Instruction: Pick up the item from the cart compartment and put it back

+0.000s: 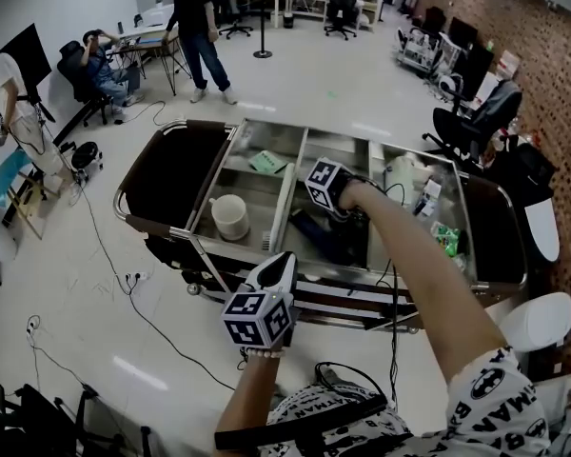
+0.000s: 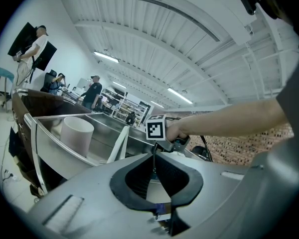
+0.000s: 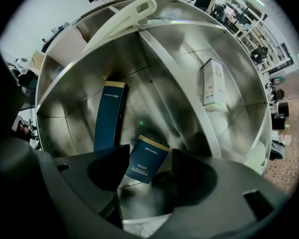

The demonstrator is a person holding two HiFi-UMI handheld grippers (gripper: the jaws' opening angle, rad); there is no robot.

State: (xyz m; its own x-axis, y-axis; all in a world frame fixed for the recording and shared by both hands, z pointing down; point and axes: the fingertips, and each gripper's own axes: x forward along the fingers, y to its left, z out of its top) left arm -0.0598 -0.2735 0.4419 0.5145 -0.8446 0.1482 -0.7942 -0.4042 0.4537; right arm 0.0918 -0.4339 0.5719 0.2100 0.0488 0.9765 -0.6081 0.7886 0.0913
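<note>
1. One small blue box [image 3: 147,162] is lying tilted in the middle compartment of the cart [image 1: 362,141], between the right tongs [image 3: 150,156], which are gaping wide and not pinching it.
2. Outside the cart's near rail, the left tongs [image 2: 154,157] are hovering, clenched and empty.

blue box [image 3: 147,159]: print too small to read | white box [image 3: 213,82]: label blurred | right claw [image 3: 148,177]: tips hidden under marker cube [image 1: 325,185], head view

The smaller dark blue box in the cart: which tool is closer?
Right. The right tool hangs over the box, jaws open around it; the left tool is outside the cart, at its near edge.
</note>
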